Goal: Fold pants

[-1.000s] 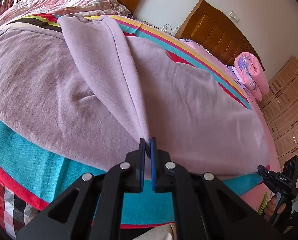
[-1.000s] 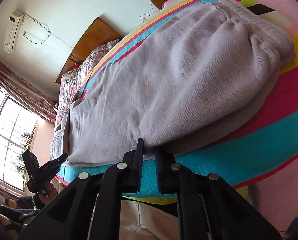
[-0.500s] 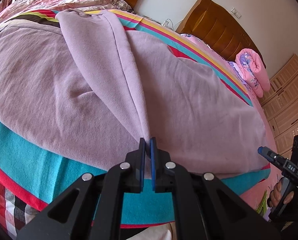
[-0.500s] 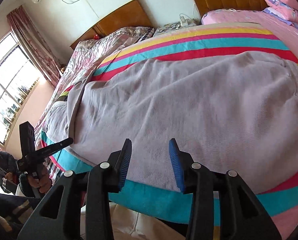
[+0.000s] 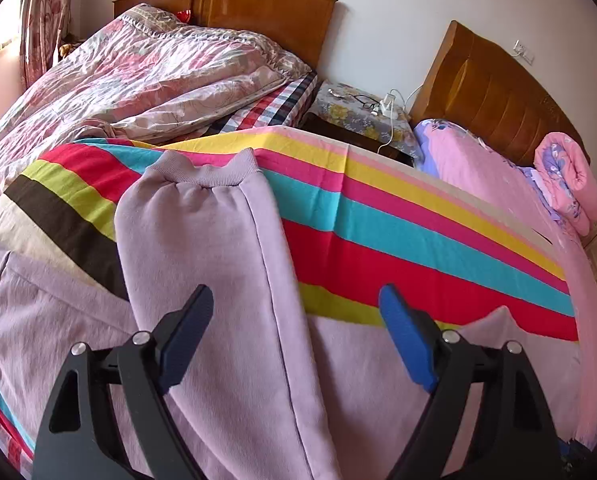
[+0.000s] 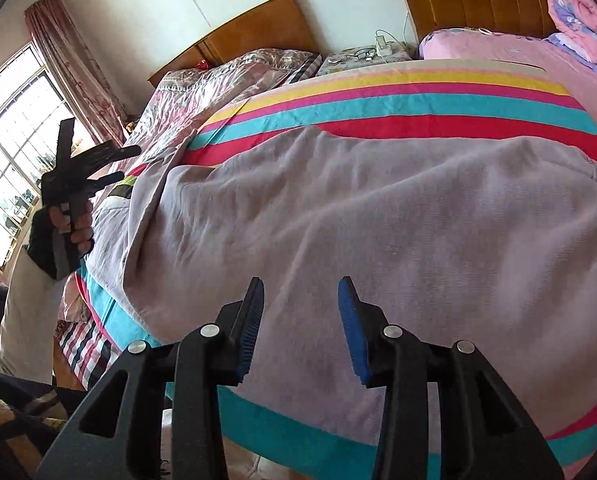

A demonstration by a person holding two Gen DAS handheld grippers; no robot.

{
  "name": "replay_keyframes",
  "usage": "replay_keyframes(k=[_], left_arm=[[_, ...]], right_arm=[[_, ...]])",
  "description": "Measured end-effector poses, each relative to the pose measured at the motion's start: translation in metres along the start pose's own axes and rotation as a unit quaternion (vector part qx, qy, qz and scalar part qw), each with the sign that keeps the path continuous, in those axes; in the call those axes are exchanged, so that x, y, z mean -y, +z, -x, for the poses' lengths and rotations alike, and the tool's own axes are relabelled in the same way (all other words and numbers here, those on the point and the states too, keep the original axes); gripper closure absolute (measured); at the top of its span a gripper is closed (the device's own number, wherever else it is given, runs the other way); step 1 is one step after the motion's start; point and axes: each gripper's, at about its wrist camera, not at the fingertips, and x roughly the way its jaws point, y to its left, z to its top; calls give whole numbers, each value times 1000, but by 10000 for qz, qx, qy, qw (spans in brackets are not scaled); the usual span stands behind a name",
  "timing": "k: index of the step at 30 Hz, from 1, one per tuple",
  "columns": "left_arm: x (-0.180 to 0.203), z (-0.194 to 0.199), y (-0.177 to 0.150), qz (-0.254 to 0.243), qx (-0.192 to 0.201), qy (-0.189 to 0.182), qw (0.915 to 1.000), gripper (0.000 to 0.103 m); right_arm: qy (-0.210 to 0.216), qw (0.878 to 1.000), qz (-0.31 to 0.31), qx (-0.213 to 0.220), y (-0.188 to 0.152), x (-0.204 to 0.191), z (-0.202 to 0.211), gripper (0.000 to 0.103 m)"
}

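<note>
Lilac sweatpants (image 6: 378, 220) lie spread on a striped blanket (image 5: 418, 240) on the bed. One leg is folded over the rest, its ribbed cuff (image 5: 206, 176) pointing toward the headboards. My left gripper (image 5: 294, 300) hovers above this leg with its jaws opening wide; the leg shows between the fingers but no pad presses it. From the right wrist view the left gripper (image 6: 128, 162) appears at the far left, held up in a hand. My right gripper (image 6: 301, 286) stands partly open above the pants near the bed's front edge, with nothing gripped.
A second bed with a crumpled floral quilt (image 5: 138, 80) stands at the left. A nightstand (image 5: 358, 108) with cables sits between the two wooden headboards. A rolled pink blanket (image 5: 566, 184) lies at the far right. A window (image 6: 10, 140) is on the left.
My left gripper was shut on a fold of the pants; it has let go, opened wide and pulled up and away. My right gripper opened, rolled level and rose slightly.
</note>
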Motion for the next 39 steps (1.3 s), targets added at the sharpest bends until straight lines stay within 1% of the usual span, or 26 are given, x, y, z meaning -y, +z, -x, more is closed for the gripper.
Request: replay_keyframes(k=[2,4,5,6,7,8,9,10,12,14,16,17,19,20,22,23,25,27,28,29,31,34,35,37,38,39], left_arm=[[-2,-36,14,57,-353,130,9993,46],[-2,-61,19,40,-604,-3,9982,48],[-2,-68,18,-35,-639,83,9979,55],[-3,-74,16,-116,-678,191,9974,64],[-7,-78,13,-169,-719,319,9968,91],[-14,-75,11,-140,-640,276,9975,100],[-23,-63,8,-56,-420,119,9990,100],[-32,-45,4,17,-112,144,9998,100],[-59,6,-6,335,496,1,9982,101],[-95,65,-27,859,948,-232,9915,101],[-136,116,-58,1264,1258,-227,9837,101],[-157,132,-76,1422,1256,-243,9815,101],[-198,137,-117,1751,940,-221,9798,100],[-218,129,-139,1950,700,-155,9782,100],[-247,107,-180,2227,240,-343,9740,98],[-255,103,-195,2272,271,-441,9725,90],[-260,108,-207,2278,561,-580,9703,84],[-260,122,-207,2283,874,-617,9677,65],[-259,128,-206,2246,1011,-505,9679,50],[-253,133,-205,2108,1096,-386,9706,46],[-241,137,-201,1642,1162,-133,9795,45],[-222,136,-196,913,1156,379,9884,40],[-217,134,-194,702,1148,556,9893,39],[-210,129,-190,287,1174,830,9892,38],[-205,125,-186,65,1208,912,9885,36],[-200,124,-184,-151,1257,962,9873,36]], right_arm=[[51,10000,34,-78,0,-2,-5,63],[27,9999,47,-144,4,-3,-10,63],[-28,9998,54,-173,6,-3,-12,63],[-92,9997,78,-189,9,-2,-14,63],[-133,9996,132,-190,13,-3,-15,63],[-141,9995,224,-177,18,-6,-17,63],[-161,9992,341,-166,24,-12,-21,63],[-179,9986,470,-153,30,-19,-25,63],[-80,9972,729,-126,42,-39,-33,63],[101,9949,999,-126,49,-64,-42,63],[316,9906,1312,-220,53,-94,-56,63],[416,9878,1474,-283,53,-108,-63,63],[669,9809,1763,-470,53,-138,-83,63],[806,9769,1890,-591,51,-152,-95,63],[955,9690,2115,-843,49,-180,-121,63],[1043,9650,2201,-974,49,-192,-134,63],[1214,9603,2207,-1196,52,-213,-157,63],[1493,9580,2049,-1336,60,-228,-177,63],[1654,9579,1897,-1379,66,-234,-186,63],[1799,9581,1720,-1417,72,-239,-196,63],[1951,9590,1447,-1464,84,-251,-217,63],[1923,9599,1506,-1377,110,-269,-246,63],[1913,9581,1611,-1399,116,-275,-256,62],[1835,9518,1919,-1535,123,-285,-277,53],[1800,9473,2105,-1608,123,-290,-285,47],[1790,9421,2282,-1684,122,-294,-291,44]])
